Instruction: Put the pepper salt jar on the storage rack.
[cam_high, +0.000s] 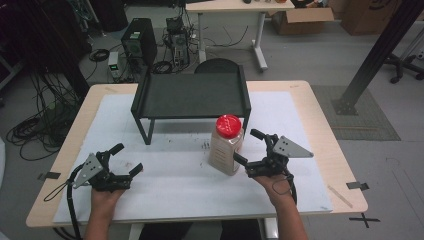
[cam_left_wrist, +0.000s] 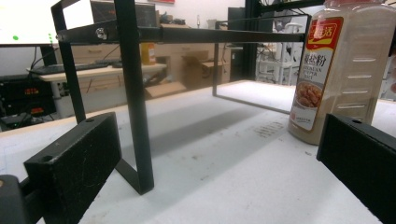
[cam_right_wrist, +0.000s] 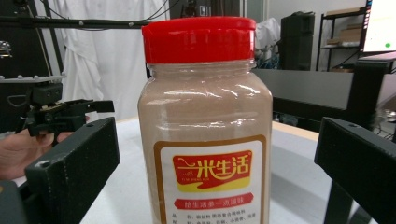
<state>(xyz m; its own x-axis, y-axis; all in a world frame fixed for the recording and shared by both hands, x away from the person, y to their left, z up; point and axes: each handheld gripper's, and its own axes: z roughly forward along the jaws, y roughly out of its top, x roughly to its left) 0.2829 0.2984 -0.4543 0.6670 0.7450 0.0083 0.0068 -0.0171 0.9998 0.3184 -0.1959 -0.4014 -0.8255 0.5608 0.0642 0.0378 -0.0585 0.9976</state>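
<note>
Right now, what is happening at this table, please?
A person holds a tool in each hand at a white-topped table. The right tool is open, its jaws on either side of a red-capped spice jar that stands upright in front of a black metal shelf; the jaws do not appear to touch it yet. The left tool is open too, apart from the jar, holding nothing.

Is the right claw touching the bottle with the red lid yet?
Apart. In the right gripper view the right claw stands open around the bottle, with white table visible between each jaw and the bottle's sides.
</note>
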